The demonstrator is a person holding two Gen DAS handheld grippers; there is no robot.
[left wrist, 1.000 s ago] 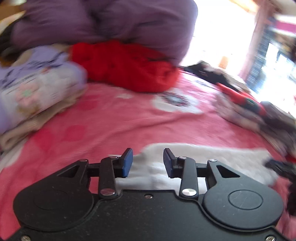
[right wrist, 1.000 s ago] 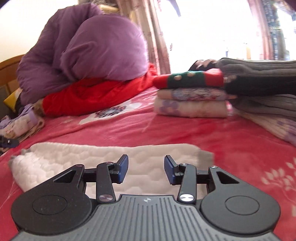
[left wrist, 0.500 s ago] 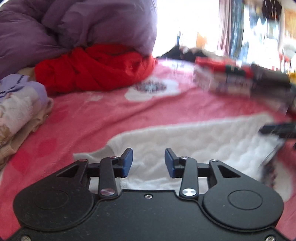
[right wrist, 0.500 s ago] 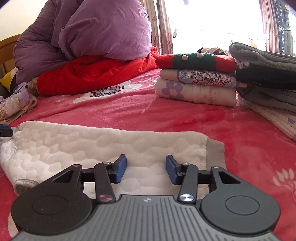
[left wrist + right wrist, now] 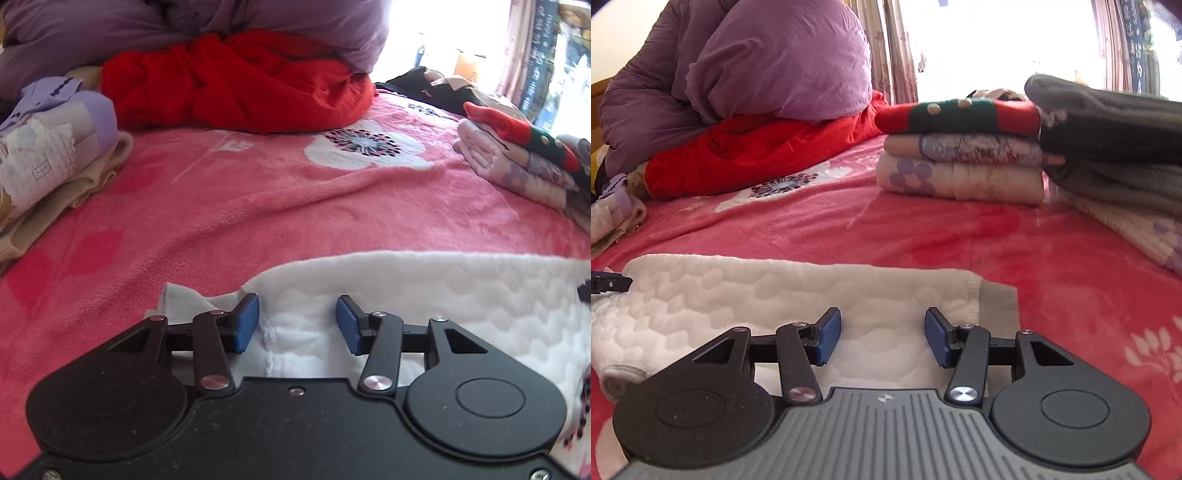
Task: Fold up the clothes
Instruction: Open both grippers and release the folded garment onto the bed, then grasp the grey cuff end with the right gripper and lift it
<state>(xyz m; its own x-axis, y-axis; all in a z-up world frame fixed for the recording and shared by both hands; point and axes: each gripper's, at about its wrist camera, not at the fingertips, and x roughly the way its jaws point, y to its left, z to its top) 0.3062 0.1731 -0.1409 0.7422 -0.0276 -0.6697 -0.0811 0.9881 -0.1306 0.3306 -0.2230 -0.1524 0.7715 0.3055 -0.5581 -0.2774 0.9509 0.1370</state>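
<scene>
Garment: a white quilted garment lies flat on a pink floral blanket, its long axis running 9 to 3 o'clock across both wrist views.
Left gripper: the left gripper hangs over the garment's left end, jaws opening, fabric under the gap but not pinched; a grey cuff pokes out at 10 o'clock from it.
Right gripper: the right gripper hangs over the opposite end, jaws opening, nothing clamped; the stitched hem and grey band lie at 2 o'clock.
Key relation: each end sits directly beneath its own gripper, so neither need cross; the fold would likely travel along the long axis.
Surroundings: a folded stack waits at 12 o'clock of the right gripper, well apart; a red bundle under purple bedding beyond.
</scene>
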